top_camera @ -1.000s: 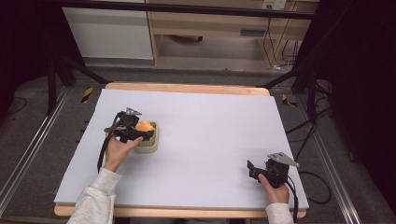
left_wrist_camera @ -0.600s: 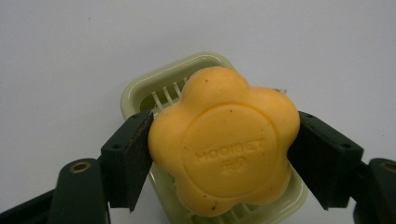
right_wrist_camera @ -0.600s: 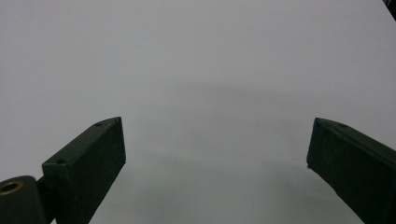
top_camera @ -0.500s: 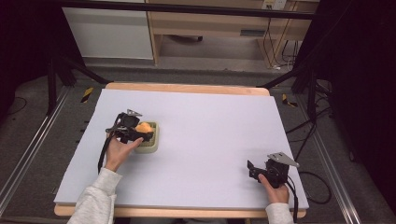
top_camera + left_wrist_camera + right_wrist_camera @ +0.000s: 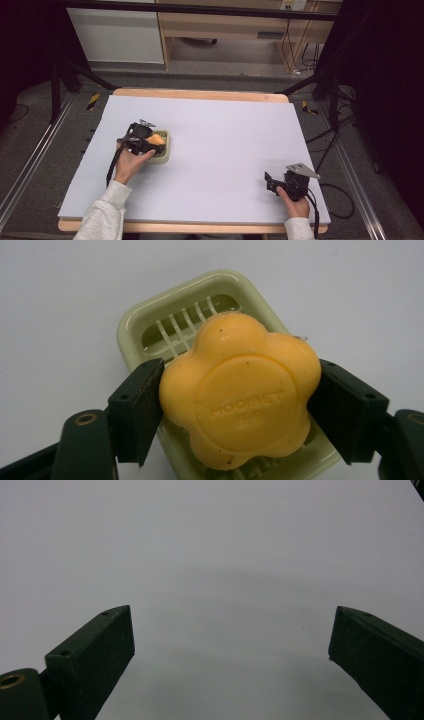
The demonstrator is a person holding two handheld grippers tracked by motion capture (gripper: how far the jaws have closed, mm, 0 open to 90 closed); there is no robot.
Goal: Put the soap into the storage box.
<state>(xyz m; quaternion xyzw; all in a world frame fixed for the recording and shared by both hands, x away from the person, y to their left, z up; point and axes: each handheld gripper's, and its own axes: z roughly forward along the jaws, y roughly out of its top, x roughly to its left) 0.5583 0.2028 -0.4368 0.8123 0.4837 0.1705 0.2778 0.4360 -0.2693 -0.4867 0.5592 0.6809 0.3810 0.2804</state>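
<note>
Lavender-topped bench [image 5: 225, 150]: left hand-held gripper [image 5: 235, 405] is pinching an orange flower-shaped embossed soap bar [image 5: 240, 395] over a pale-green slotted dish [image 5: 170, 320]; right hand-held gripper [image 5: 230, 660] is sitting spread.

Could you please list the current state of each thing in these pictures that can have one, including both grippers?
Left gripper: shut on the soap, jaws pressing its two sides.
Orange flower-shaped soap: gripped, held over the dish; whether it touches the dish is unclear.
Green soap dish: upright on the table, slatted bottom partly uncovered.
Right gripper: open, nothing between its jaws, over bare table.
</note>
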